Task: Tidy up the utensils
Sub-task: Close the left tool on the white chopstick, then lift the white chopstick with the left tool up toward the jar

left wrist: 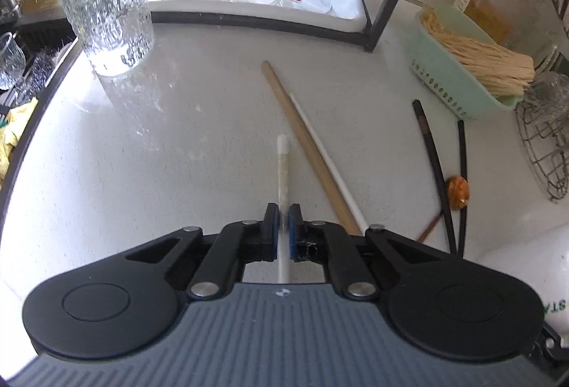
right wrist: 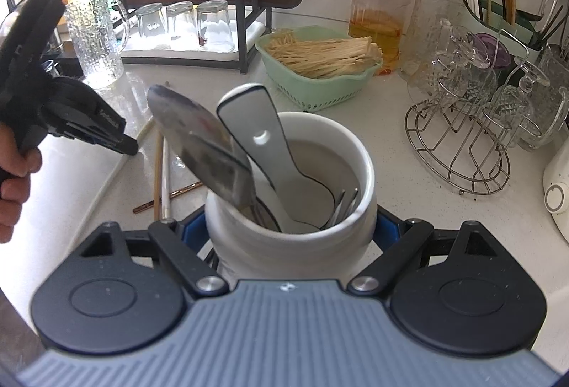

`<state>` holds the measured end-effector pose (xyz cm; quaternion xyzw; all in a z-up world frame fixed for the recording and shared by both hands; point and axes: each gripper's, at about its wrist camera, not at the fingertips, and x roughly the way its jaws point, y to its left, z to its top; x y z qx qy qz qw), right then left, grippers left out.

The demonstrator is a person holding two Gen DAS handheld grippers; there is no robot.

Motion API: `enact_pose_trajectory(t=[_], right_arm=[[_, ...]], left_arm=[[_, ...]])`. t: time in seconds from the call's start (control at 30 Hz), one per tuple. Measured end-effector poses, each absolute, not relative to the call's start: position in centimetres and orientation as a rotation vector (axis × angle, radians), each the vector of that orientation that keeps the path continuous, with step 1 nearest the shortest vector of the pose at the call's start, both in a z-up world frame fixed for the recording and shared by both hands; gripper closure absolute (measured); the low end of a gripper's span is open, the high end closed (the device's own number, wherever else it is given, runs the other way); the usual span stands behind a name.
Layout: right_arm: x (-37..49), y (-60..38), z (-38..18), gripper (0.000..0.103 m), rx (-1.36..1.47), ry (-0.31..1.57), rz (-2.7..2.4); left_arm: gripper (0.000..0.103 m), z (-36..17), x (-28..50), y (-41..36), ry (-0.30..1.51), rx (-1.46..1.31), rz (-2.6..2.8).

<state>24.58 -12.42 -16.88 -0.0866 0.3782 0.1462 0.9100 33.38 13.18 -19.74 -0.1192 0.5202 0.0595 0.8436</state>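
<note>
From the left wrist view, the left claw (left wrist: 283, 218) is pinched narrow on a white chopstick (left wrist: 282, 166) that points ahead over the pale tabletop (left wrist: 199, 145); a wooden chopstick (left wrist: 302, 141) and another white one lie just to its right, dark chopsticks (left wrist: 432, 159) farther right. From the right wrist view, the right claw (right wrist: 291, 227) clasps a white utensil crock (right wrist: 295, 230) on both sides, a metal spatula (right wrist: 199, 141) and white spoon (right wrist: 263, 138) standing in it.
</note>
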Motion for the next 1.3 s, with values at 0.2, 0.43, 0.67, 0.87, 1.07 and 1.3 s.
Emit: enact_pose_trajectory(t=[0.2,0.43,0.67,0.87,1.07,1.3], right_arm=[[24.6,-12.4,-16.8,0.012,-0.181,0.779,0.303],[24.6,-12.3,-16.8,0.012,-0.182,0.780,0.301],[24.7,-12.1,-16.7,0.012,-0.180,0.795,0.289],[24.1,-11.5,-16.8,0.012,-0.175,0.787,0.286],[23.4,-11.0,-16.9,0.012,-0.169,0.771,0.281],[23.2,-10.9,-17.0,0.012,-0.158,0.758,0.271]], left_arm=[[0.097,-19.2,30.7,12.7,1.111,-0.286,0.073],[0.097,-17.4,27.1,12.5,1.078,-0.358,0.021],[0.097,-13.7,25.6,12.3,1.011,-0.378,-0.077],[0.097,-10.6,24.7,11.4,0.959,-0.366,-0.166],[0.097,-8.7,24.1,10.8,0.932,-0.341,-0.222],[0.097,-6.2,22.9,11.0,0.894,-0.336,-0.272]])
